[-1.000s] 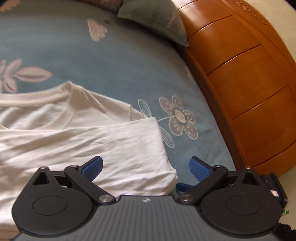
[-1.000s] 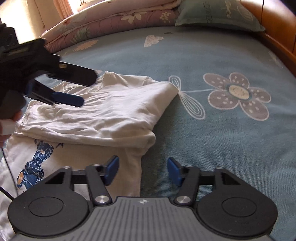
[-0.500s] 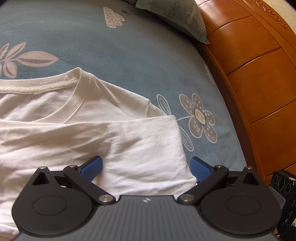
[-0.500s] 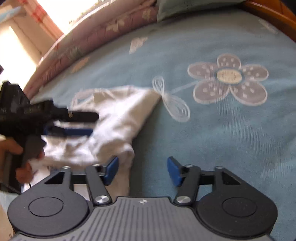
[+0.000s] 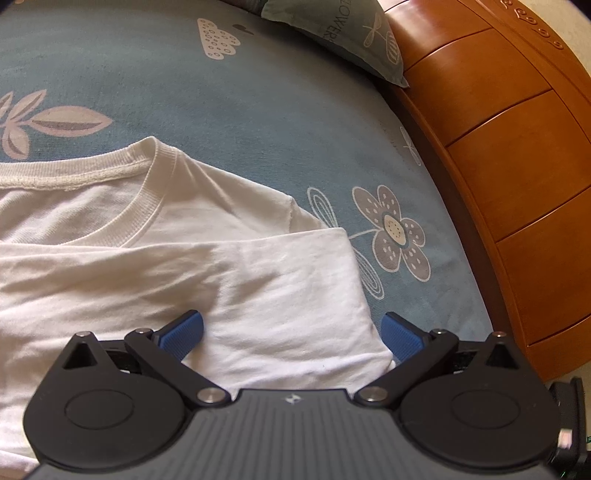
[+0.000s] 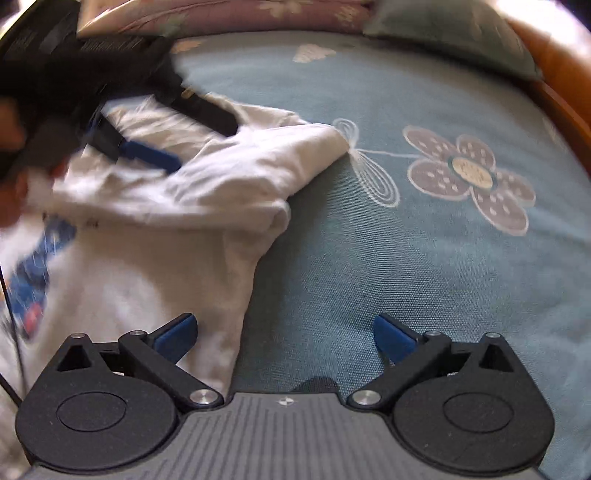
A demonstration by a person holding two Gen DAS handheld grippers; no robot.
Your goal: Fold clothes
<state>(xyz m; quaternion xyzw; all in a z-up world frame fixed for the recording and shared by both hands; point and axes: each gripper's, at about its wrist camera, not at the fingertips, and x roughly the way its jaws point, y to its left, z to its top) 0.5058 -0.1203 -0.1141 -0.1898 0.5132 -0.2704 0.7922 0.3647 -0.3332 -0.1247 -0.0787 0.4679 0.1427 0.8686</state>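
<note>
A bed [image 5: 229, 110] fills both views, covered in a blue-grey sheet printed with pale flowers and leaves. Along its right side curves an orange wooden headboard [image 5: 517, 147] made of panels. A grey-green pillow [image 5: 343, 33] leans against that headboard at the far end, and in the right wrist view a pinkish floral quilt [image 6: 221, 14] lies bunched along the far edge of the bed.

A white T-shirt [image 5: 184, 266] lies flat on the sheet, partly folded: one side is turned over across the chest, its edge ending just beside a printed flower. The ribbed neckline shows beyond the fold. In the right wrist view, which is somewhat blurred, a blue printed design shows on the lower part of the shirt at the left.

The left gripper [image 5: 291, 332] hangs low over the folded layer, its jaws spread wide, one blue pad over the cloth and the other just past the shirt's edge; it grasps nothing. A hand [image 6: 14, 177] holding it shows at the left edge of the right wrist view.

The right gripper [image 6: 284, 334] has just been opening its jaws and now stands fully spread, empty, straddling the shirt's side edge, one pad over white fabric and one over bare sheet.
</note>
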